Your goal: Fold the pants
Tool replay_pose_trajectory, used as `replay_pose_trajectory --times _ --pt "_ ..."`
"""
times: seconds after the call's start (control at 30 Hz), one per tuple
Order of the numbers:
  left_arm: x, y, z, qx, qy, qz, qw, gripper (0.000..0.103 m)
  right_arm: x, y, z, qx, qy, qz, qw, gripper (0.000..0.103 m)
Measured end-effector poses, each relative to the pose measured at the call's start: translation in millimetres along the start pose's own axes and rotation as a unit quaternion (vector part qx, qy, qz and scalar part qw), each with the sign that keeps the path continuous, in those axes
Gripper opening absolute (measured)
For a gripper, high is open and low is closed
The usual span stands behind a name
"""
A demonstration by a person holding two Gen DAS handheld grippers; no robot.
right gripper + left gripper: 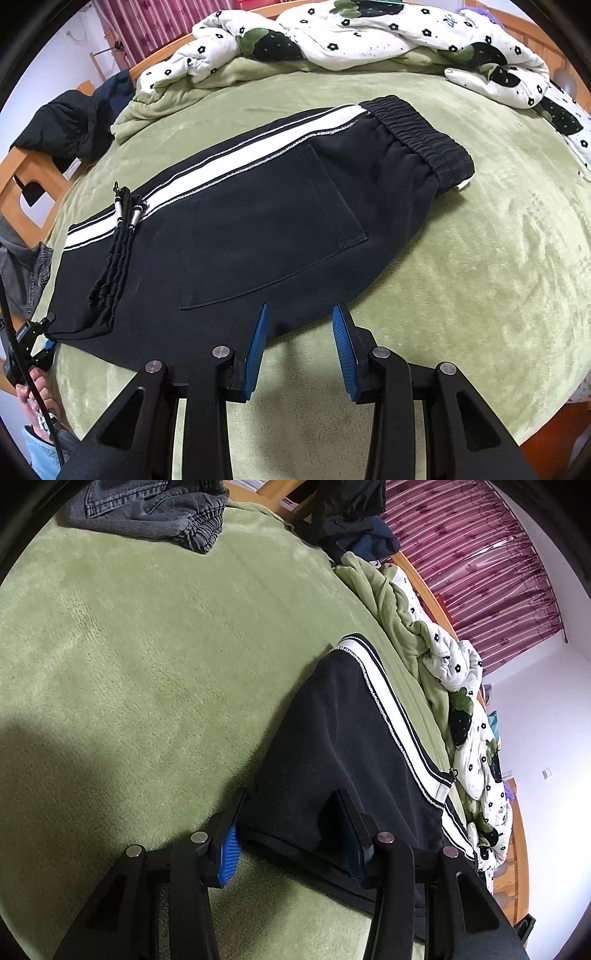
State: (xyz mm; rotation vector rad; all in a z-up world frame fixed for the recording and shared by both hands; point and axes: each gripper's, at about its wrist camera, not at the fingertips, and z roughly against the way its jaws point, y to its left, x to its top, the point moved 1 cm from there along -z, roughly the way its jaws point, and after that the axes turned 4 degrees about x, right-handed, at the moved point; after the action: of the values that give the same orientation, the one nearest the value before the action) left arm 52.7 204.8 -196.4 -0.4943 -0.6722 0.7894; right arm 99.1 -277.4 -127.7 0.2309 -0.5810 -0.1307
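**A:** One pair of black pants (pixel 266 206) in play, lying flat on the green blanket (pixel 498 258), already doubled lengthwise by the look of it: white side stripe (pixel 236 158) on the far edge, elastic waistband (pixel 421 136) to the right in the right wrist view, drawcords (pixel 122 221) draped across the cloth near the left end.

**B:** Step?

**A:** My read: between folds. Both grippers sit at the near edge, lined up for the next fold.

**B:** Tongs?

**A:** Left gripper (pixel 291 823) straddles the hem end, cloth between the jaws. Can't tell if the pads actually pinch it, since the right-hand pad is half buried in fabric. Right gripper (pixel 299 332) is parted, tips at the near edge of the seat with only blanket showing in the gap, holding nothing.

**B:** Next move needs?

**A:** Probably a real bite on the near edge with both, catching both layers, then carry one end over the other. Cords want watching, as they could slide or bunch under the fold.

**B:** Counts?

**A:** Two grippers, one pants, one back pocket (pixel 273 221) showing, one white stripe visible, two metal cord tips. Off-task: one grey denim garment (pixel 155 513) at the far corner, one flower-print quilt (pixel 369 37) bunched along the far side, one dark jacket (pixel 62 125) on the wooden bed frame (pixel 33 177), maroon curtain (pixel 480 565) behind.
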Motion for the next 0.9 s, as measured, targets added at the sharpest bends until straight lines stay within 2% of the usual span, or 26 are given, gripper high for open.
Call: replay_pose_trajectory --times 0.1,0.3,0.6,0.77,0.9 --pt "-0.7 -1.1 0.3 0.002 -0.001 0.002 1.0000 0.039 0.6 2.2 -0.1 -0.003 -0.003 0.005 1.000 0.037" --pt "-1.8 -10.4 3.8 0.009 -0.009 -0.009 0.9999 0.025 1.1 4.0 1.5 -0.006 -0.010 0.011 1.000 0.037" --pt "-6.6 -32.6 14.9 0.031 -0.047 -0.046 0.9973 0.015 -0.6 1.0 4.2 -0.014 -0.018 0.020 1.000 0.037" --pt "-11.8 -57.1 26.3 0.047 -0.085 -0.099 0.9904 0.013 -2.8 -6.7 6.4 -0.022 -0.022 0.021 0.999 0.037" --pt "-18.7 -79.1 33.0 0.062 -0.111 -0.148 0.9808 0.012 -4.5 -14.3 8.2 -0.027 -0.025 0.019 0.999 0.037"
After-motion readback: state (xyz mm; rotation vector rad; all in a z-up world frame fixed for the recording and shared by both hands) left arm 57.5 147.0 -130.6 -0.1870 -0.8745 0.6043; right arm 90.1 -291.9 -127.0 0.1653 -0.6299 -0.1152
